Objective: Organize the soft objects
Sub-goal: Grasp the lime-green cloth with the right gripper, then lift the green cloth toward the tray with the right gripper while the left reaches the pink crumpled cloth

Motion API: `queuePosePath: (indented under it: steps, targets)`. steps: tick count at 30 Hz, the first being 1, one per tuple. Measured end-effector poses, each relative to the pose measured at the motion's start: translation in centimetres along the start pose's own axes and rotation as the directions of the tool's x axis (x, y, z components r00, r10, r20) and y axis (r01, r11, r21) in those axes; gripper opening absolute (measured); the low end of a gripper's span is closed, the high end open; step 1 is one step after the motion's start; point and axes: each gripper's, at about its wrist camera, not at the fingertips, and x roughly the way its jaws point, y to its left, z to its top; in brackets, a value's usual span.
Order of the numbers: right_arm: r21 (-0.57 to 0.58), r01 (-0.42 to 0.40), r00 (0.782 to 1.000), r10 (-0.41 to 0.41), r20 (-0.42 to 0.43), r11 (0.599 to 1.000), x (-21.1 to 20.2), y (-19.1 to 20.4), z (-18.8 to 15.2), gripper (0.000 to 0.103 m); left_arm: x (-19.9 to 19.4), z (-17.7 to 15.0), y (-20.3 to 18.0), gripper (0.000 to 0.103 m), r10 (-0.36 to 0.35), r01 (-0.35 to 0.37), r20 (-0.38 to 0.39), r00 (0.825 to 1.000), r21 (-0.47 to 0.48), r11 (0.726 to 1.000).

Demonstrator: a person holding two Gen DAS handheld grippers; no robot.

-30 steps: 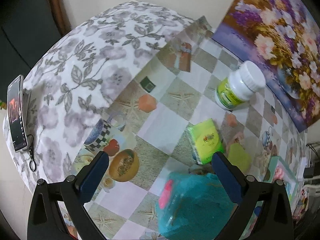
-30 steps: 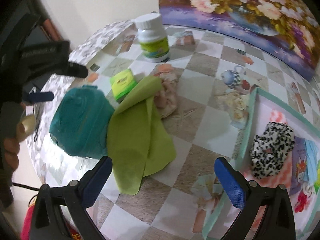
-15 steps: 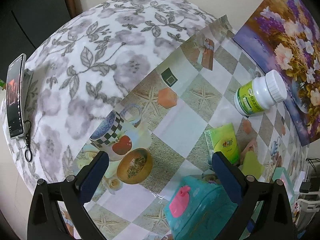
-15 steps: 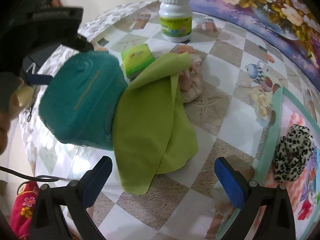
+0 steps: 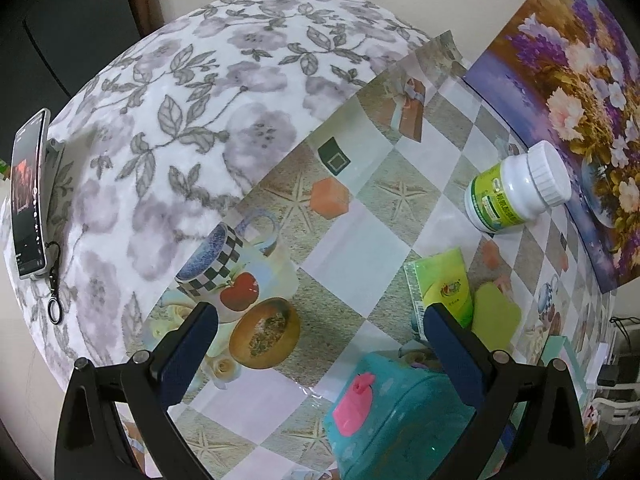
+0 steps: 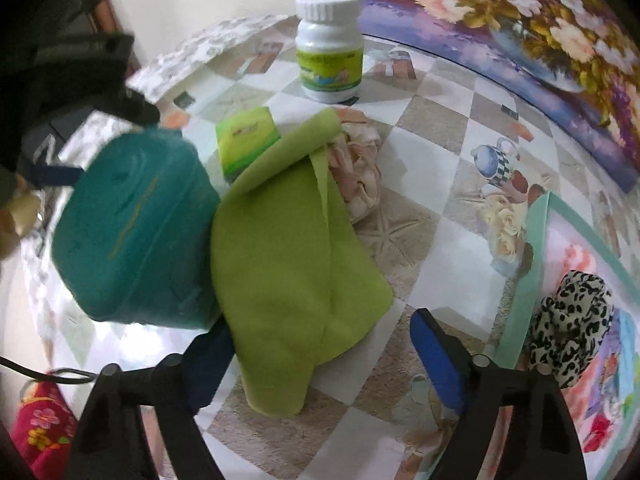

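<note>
A lime-green cloth (image 6: 288, 248) lies spread on the patterned table, its far corner draped over a crumpled pink cloth (image 6: 360, 168). My right gripper (image 6: 320, 352) is open, low over the green cloth's near end, its left finger under the cloth's edge. A teal hot-water bag (image 6: 136, 236) lies left of the cloth; in the left wrist view it shows its pink stopper (image 5: 354, 404). My left gripper (image 5: 320, 332) is open and empty above the table, just behind the teal bag (image 5: 404, 420). A leopard-print scrunchie (image 6: 568, 320) lies in the tray.
A white pill bottle (image 6: 328, 48) and a green tissue pack (image 6: 246, 140) stand behind the cloths. A mint-rimmed tray (image 6: 528, 280) is at the right. A floral painting (image 6: 520, 20) leans at the back. A phone (image 5: 28, 196) rests on the floral blanket (image 5: 168, 128).
My right gripper has moved forward and down toward the green cloth, which now fills more of its view. My left gripper has drawn back and tilted; the teal bag sits lower in its view.
</note>
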Motion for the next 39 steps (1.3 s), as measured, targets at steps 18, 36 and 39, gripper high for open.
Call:
queuePosePath:
  steps: [18,36,39]
  targets:
    - [0.021,-0.186,0.982,0.185,0.033,0.982,-1.9,0.0,0.4,0.023,-0.4,0.0,-0.6,0.102,-0.019,0.018,0.008,1.000,0.029,0.999]
    - [-0.008,-0.021,0.998,0.022,0.063,1.000,-2.9,-0.7,0.7,0.006,-1.1,-0.1,-1.7,0.102,-0.019,0.017,0.027,0.999,0.066,0.998]
    - [-0.021,0.051,0.995,-0.050,0.082,0.998,-3.2,-0.9,0.8,0.005,-1.3,-0.2,-2.1,0.102,-0.017,0.014,0.031,0.999,0.083,0.996]
